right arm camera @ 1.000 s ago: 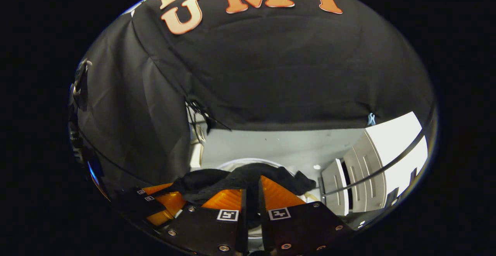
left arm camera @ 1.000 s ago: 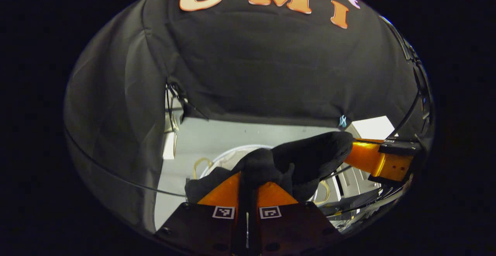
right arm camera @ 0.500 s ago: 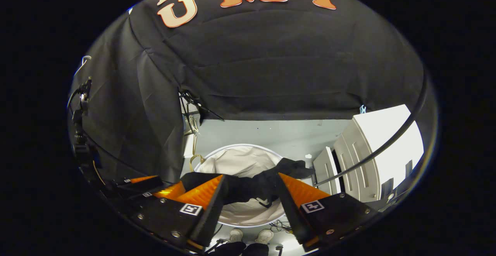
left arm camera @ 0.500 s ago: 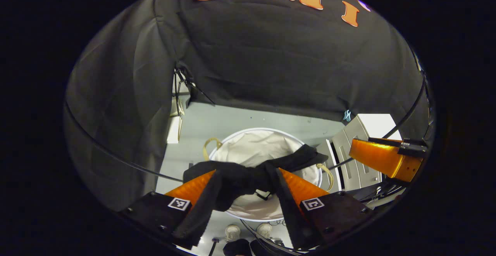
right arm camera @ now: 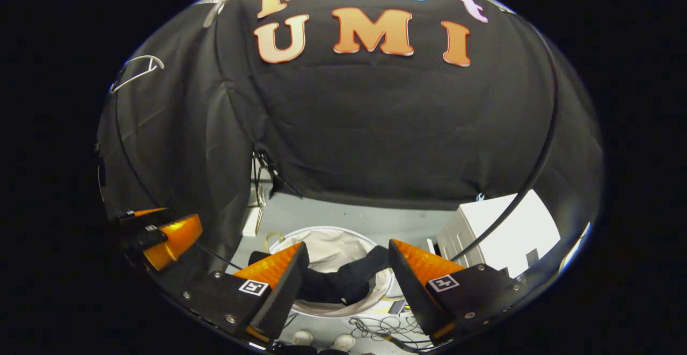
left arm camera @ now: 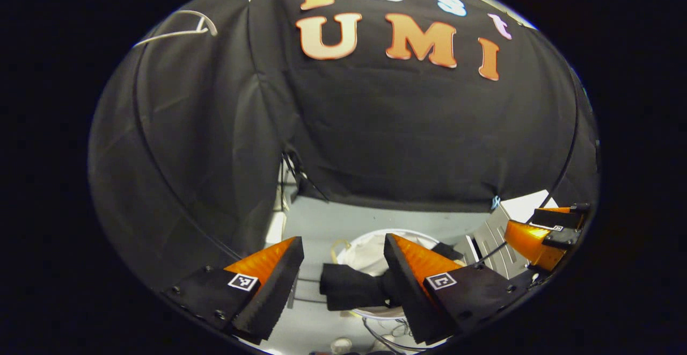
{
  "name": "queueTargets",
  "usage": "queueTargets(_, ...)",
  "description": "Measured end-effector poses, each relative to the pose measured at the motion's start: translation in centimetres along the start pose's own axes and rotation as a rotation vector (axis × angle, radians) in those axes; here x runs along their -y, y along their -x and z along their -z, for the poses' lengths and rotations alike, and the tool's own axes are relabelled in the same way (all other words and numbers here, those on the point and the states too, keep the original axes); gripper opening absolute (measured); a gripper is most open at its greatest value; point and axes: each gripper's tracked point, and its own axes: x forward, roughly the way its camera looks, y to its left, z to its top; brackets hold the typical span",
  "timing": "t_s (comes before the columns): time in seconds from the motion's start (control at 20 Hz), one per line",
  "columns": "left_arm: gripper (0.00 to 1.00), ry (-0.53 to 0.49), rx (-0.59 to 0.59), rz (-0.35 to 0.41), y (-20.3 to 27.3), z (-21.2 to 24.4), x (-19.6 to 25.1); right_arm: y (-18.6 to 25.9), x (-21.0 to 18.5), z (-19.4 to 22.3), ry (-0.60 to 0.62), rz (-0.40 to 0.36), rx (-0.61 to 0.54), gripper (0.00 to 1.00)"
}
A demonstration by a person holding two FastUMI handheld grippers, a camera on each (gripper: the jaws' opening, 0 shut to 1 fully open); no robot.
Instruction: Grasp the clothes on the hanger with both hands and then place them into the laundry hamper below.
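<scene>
**Garment released over the hamper**

Clothes [left arm camera: 349,289], a dark piece of fabric, are seen lying across the white laundry hamper [left arm camera: 370,247], partly inside the pale liner and partly draped over the near rim. In the right gripper view the same fabric [right arm camera: 338,285] is spread across the hamper [right arm camera: 327,239], with one end hanging out at the left side of the rim.

The left gripper [left arm camera: 343,269] is held above the hamper with its two orange fingers spread wide apart, and nothing is pinched between them. The right gripper [right arm camera: 348,272] is likewise spread and empty, and it is held above the same opening. Both are probably kept over the hamper because the garment was meant to fall straight into it.

The placing step is judged to be nearly done, but the garment is not fully contained: a part of it rests on the rim, so it could slip outside. A white hanger [left arm camera: 177,27] is seen high on the rail [left arm camera: 161,183], empty. A white cabinet [right arm camera: 510,231] stands on the floor beside the hamper.
</scene>
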Motion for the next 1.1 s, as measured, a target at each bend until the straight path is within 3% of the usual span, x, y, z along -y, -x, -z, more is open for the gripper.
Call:
queueTargets(0.25, 0.98, 0.050, 0.165, 0.012, 7.0, -7.9, -4.3, 6.5, -3.7, -6.7, -0.005, 0.011, 0.142, 0.92)
queueTargets(0.6, 0.94, 0.004, 0.457, 0.065, 17.0, -22.6, -8.5, 16.0, -6.4, -19.6, 0.019, 0.026, 0.328, 0.92)
queueTargets(1.1, 0.94, 0.034, 0.593, 0.087, 26.1, -32.1, -12.5, 26.9, -5.3, -29.7, 0.029, 0.057, 0.494, 0.92)
